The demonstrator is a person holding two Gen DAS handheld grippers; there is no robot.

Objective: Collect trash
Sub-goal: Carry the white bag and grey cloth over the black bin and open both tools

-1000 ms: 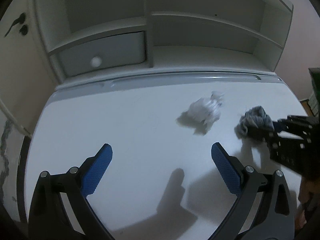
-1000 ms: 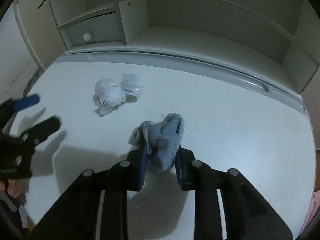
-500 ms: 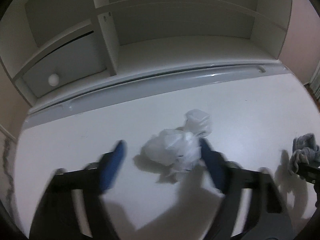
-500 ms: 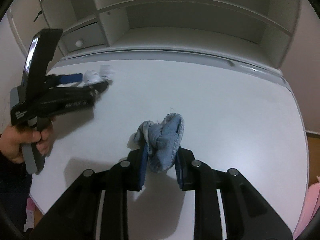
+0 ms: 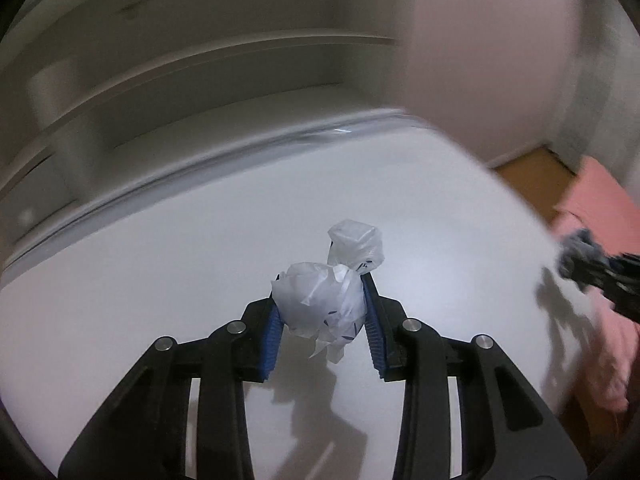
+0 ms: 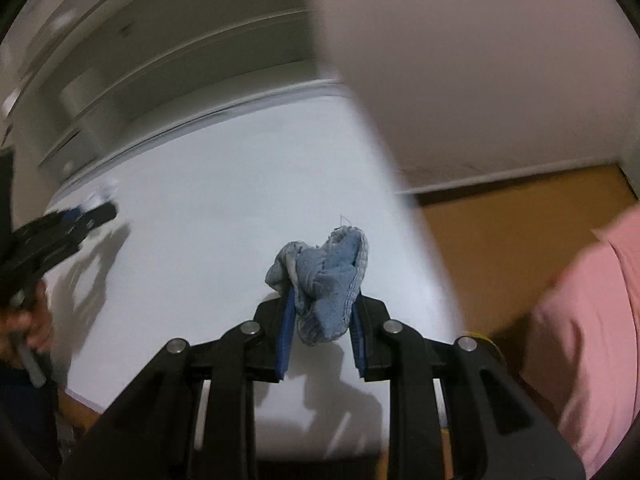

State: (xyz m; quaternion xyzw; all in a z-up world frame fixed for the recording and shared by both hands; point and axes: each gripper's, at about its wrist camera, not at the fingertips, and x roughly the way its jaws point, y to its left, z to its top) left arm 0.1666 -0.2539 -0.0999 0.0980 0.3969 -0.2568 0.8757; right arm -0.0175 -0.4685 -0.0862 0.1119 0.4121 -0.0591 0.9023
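Left gripper (image 5: 322,312) has just been closing, and its blue pads (image 5: 272,330) now press both sides of a crumpled white plastic bag (image 5: 326,300). The bag is pinched at its lower lump; a second knotted lump sticks out past the fingertips. Its shadow falls on the white table (image 5: 160,272) below, so it looks lifted clear, though contact is hard to judge.

Right gripper (image 6: 322,310) sits narrow, clamped on a bunched blue cloth (image 6: 324,280) between its blue pads. The cloth bulges up over the fingertips, above the table's right part, near the edge.

From the right wrist view the left gripper shows at far left, a hand (image 6: 28,320) around its handle, a bit of white bag at its tip. From the left wrist view the right gripper with grey-blue cloth shows at far right edge, blurred.

Background is motion-blurred: white shelf unit (image 5: 200,92) behind the table, brown floor (image 6: 500,240) at right, something pink (image 6: 592,340) at the right edge, can't tell what.
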